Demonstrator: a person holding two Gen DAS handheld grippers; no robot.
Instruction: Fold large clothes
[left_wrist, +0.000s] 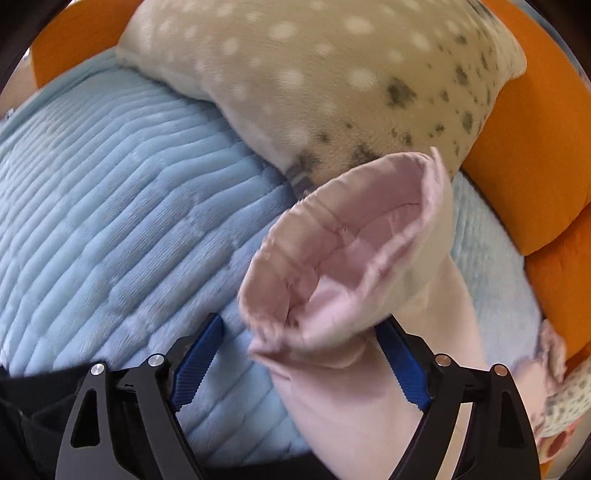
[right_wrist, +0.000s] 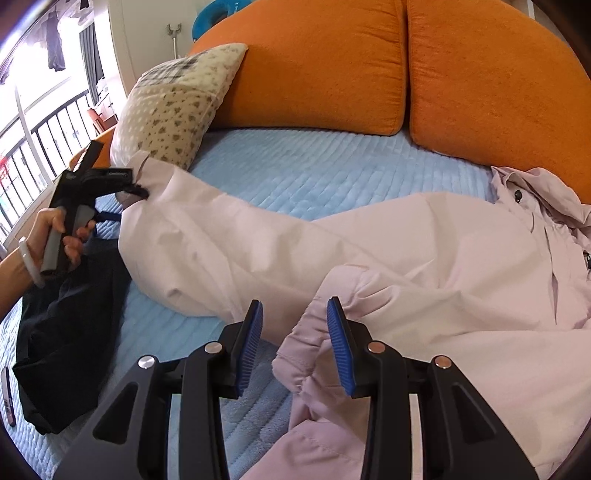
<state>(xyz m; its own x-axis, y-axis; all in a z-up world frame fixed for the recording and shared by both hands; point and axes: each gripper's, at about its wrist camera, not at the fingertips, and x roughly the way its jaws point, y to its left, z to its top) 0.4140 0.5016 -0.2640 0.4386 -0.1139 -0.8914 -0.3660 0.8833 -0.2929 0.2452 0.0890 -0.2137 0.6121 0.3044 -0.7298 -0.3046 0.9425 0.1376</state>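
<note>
A pale pink jacket (right_wrist: 406, 258) lies spread on the light blue blanket (right_wrist: 332, 166), its hood (right_wrist: 535, 192) toward the orange cushions. One sleeve (right_wrist: 207, 236) stretches left to my left gripper (right_wrist: 125, 203), which a hand (right_wrist: 70, 236) holds. In the left wrist view that sleeve's cuff (left_wrist: 354, 258) gapes between the wide jaws of the left gripper (left_wrist: 301, 362). The cloth rests against the right pad (left_wrist: 402, 365) and stands apart from the left pad (left_wrist: 199, 362). The right gripper (right_wrist: 297, 343) straddles the other cuff (right_wrist: 303, 354). Blanket shows between that cuff and the left pad (right_wrist: 251, 347).
Two orange cushions (right_wrist: 317, 74) (right_wrist: 498, 81) back the bed. A patterned pillow (right_wrist: 170, 107) leans at the back left, filling the top of the left wrist view as a spotted pillow (left_wrist: 314, 74). A dark garment (right_wrist: 66, 332) lies at the left. A balcony railing (right_wrist: 37, 140) is beyond.
</note>
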